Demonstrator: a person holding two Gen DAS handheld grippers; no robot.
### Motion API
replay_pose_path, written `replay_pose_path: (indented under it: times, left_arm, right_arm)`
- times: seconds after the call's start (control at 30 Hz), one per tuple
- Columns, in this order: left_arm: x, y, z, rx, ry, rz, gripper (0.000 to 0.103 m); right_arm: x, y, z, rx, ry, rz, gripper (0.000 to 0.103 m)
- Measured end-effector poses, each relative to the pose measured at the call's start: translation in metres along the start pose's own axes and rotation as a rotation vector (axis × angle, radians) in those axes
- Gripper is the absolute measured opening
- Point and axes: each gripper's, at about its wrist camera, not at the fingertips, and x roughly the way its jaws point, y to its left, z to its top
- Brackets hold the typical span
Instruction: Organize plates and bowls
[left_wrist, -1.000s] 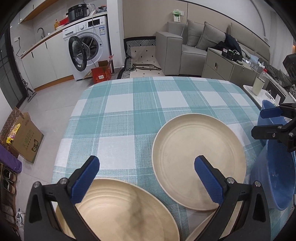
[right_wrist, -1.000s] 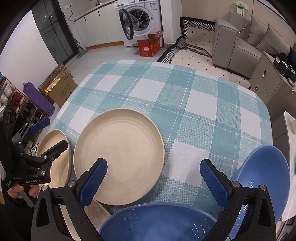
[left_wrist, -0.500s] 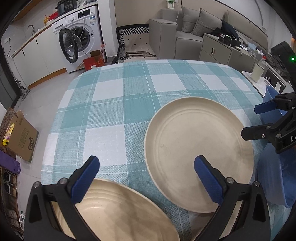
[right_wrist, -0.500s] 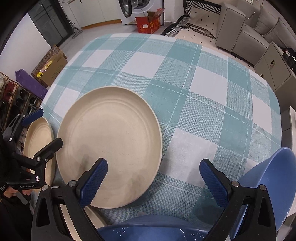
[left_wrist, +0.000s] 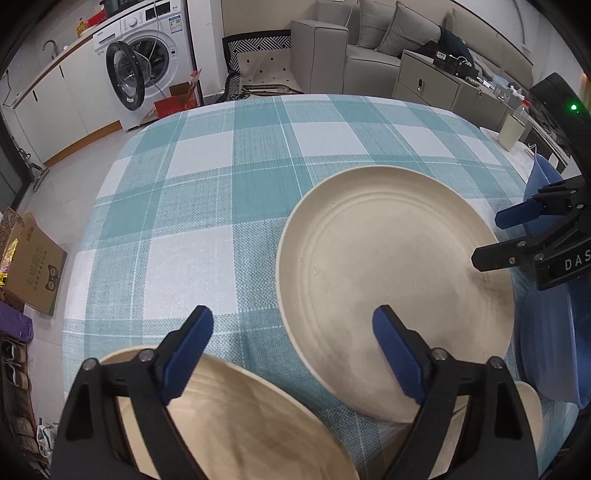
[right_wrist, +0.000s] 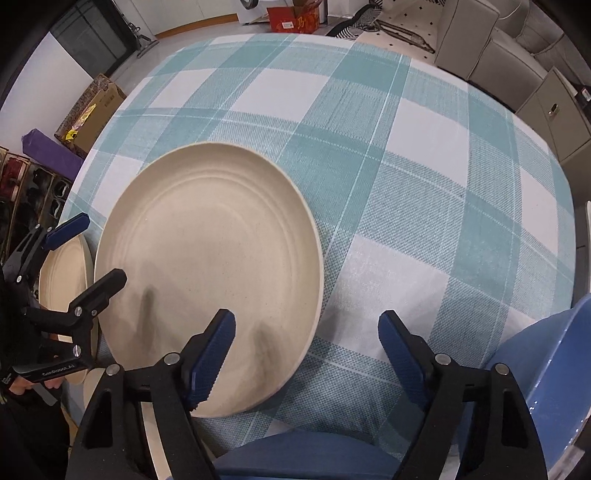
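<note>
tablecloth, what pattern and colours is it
The tablecloth is a teal and white check, clearest in the right wrist view.

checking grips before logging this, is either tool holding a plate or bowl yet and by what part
Nothing is held. The left tool and right tool are both closing on empty air above the large round cream plate.

A large cream plate (right_wrist: 207, 273) lies on the teal-and-white checked tablecloth (right_wrist: 406, 184). The right gripper (right_wrist: 306, 354) hangs over the plate's near right edge, its jaws closing; the left blue pad is above the plate, the right pad above bare cloth, and neither presses on anything. A blue bowl (right_wrist: 554, 369) sits at the right edge and another blue bowl rim (right_wrist: 295, 458) shows at the bottom. At the left the left gripper (right_wrist: 85, 251) reaches in over a second cream plate (right_wrist: 62, 273), a hand (right_wrist: 22, 384) gripping its handle
</note>
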Motion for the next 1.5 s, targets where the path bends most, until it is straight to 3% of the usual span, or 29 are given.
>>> replay_pose_path:
  times: [0.07,0.13,0.17,0.53,0.67,0.97,1.5]
  left_arm:
    - [0.000,0.000,-0.002,0.001,0.003,-0.001,0.085]
    - [0.001,0.000,-0.002,0.007,0.008,-0.005,0.071]
    - [0.000,0.000,-0.003,0.009,0.009,-0.005,0.069]
    - [0.001,-0.002,-0.005,0.011,0.026,-0.033,0.036]
    - [0.000,-0.002,-0.006,0.008,0.022,-0.042,0.028]
    - [-0.003,0.002,-0.005,-0.015,0.020,-0.037,0.019]
    - [-0.026,0.008,-0.001,-0.045,-0.043,-0.033,0.018]
  right_arm:
    - [0.002,0.001,0.000,-0.004,0.006,0.003,0.074]
    - [0.004,0.001,0.000,-0.002,0.010,0.011,0.069]
    - [0.005,0.002,0.000,-0.003,0.011,0.012,0.065]
    - [0.005,0.004,-0.004,-0.015,0.007,0.017,0.048]
    - [0.000,0.002,-0.009,-0.031,-0.012,0.022,0.032]
    - [-0.006,0.002,-0.013,-0.045,-0.053,0.011,0.015]
    - [-0.032,0.005,-0.013,-0.036,-0.123,0.004,0.013]
